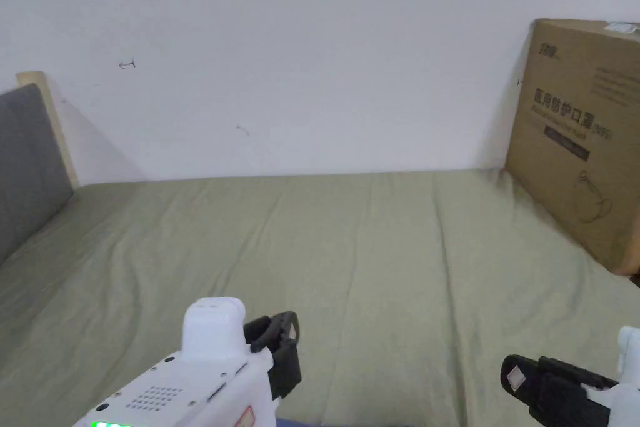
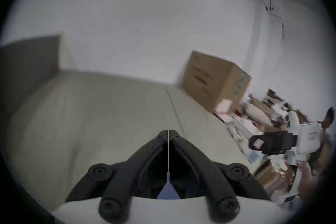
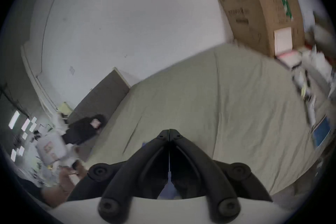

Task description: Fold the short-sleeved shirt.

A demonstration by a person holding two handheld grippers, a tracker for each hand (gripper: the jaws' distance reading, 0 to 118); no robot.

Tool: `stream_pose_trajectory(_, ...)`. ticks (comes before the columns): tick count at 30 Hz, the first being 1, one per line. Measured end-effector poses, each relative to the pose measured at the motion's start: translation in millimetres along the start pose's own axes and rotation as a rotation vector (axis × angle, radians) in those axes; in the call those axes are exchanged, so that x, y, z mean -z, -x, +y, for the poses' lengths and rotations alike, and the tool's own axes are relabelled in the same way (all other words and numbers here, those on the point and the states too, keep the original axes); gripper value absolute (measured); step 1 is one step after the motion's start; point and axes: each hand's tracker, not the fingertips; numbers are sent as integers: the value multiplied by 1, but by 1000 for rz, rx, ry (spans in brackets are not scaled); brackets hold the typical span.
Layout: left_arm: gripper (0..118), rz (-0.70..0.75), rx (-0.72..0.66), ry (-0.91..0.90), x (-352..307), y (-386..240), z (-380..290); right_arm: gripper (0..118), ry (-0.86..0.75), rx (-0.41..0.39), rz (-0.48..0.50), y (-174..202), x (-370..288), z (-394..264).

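I hold both tools raised above the olive-green bedsheet [image 1: 350, 247]. In the left gripper view, the left black two-jaw gripper [image 2: 168, 134] has its jaws together, with a sliver of blue cloth [image 2: 168, 191] between them down near the base. In the right gripper view, the right black two-jaw gripper [image 3: 169, 133] is likewise pressed together, blue [image 3: 168, 189] again showing behind its jaws. I judge that blue to be the short-sleeved shirt, hanging below the tools; whether either grip truly bites it, I cannot tell. A brown cardboard box [image 1: 581, 140] leans at the right wall. My worry: a thin pinch slipping as I lay it down, leaving the shirt bunched.
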Motion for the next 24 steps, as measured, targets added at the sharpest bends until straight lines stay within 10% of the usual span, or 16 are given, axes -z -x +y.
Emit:
stream_pose_trajectory(9,0,295,49,-218,-44,29,7,0,-415,-310,-315,43,-5,-12)
stream_pose_trajectory(24,1,322,77,-127,-42,35,-20,0,-353,-222,-394,19,-9,-27)
